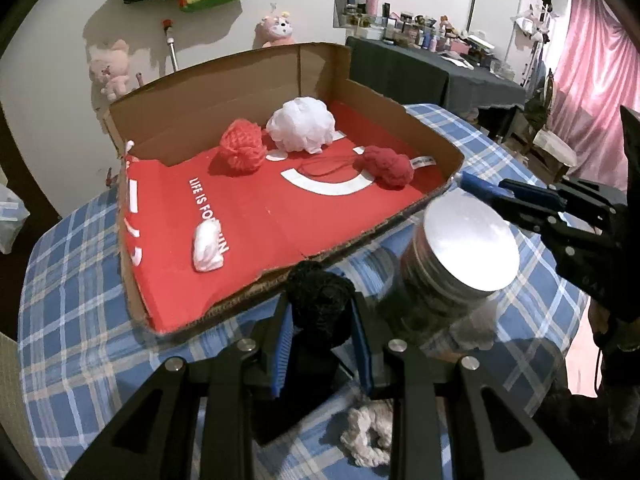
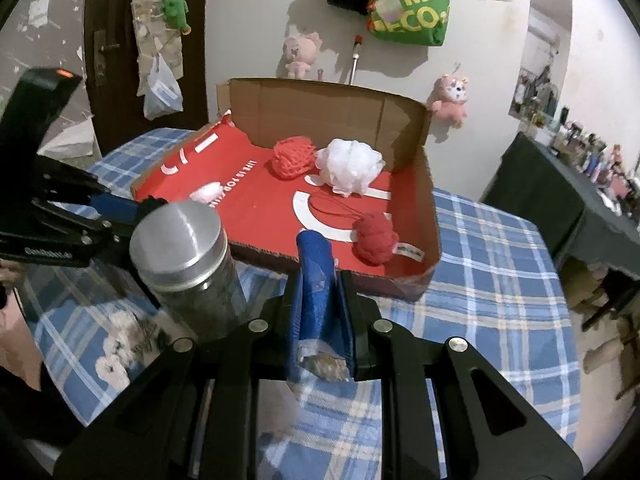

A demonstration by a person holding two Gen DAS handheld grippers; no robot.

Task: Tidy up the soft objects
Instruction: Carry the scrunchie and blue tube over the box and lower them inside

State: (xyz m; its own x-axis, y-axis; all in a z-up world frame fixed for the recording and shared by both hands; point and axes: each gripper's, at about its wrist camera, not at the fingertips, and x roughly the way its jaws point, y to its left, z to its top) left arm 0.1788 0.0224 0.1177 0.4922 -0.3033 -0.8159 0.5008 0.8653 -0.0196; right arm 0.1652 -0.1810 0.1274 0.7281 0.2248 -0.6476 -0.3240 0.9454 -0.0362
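Left wrist view
- Left gripper (image 1: 322, 320): fingers clenched on a black yarn ball (image 1: 320, 300), held just at the near edge of the cardboard box (image 1: 360, 88).
- Cardboard box: shallow, open, red printed floor, standing on the blue plaid surface (image 1: 72, 300).
- Inside the box: red-orange knitted ball (image 1: 241, 146) and white mesh pouf (image 1: 302, 124) touching each other near the far wall; dark red yarn ball (image 1: 386, 166) with a label, near the right wall; small white soft piece (image 1: 207, 249) lying apart toward the near left.
- Glass jar (image 1: 444, 280): silver lid (image 1: 470, 240), standing on the surface just right of the held ball, outside the box.
- White rope knot (image 1: 370, 436): on the surface below the left gripper, partly hidden by it.
- Right gripper (image 1: 480, 186): enters from the right above the jar, blue fingers close together.

Right wrist view
- Right gripper (image 2: 320, 248): blue fingers pressed together, nothing visible between them, tips over the near wall of the box.
- Box contents: pouf (image 2: 350, 164), red-orange ball (image 2: 294, 156), dark red ball (image 2: 374, 238), white piece (image 2: 206, 192), partly hidden behind the jar lid.
- Jar (image 2: 188, 248): left of the fingers, on the plaid surface.
- Left gripper (image 2: 148, 206): comes in from the left behind the jar; its tips are hidden, so its grip cannot be told here.
- Wall behind: pink plush toys (image 2: 298, 54), green bag (image 2: 412, 12).
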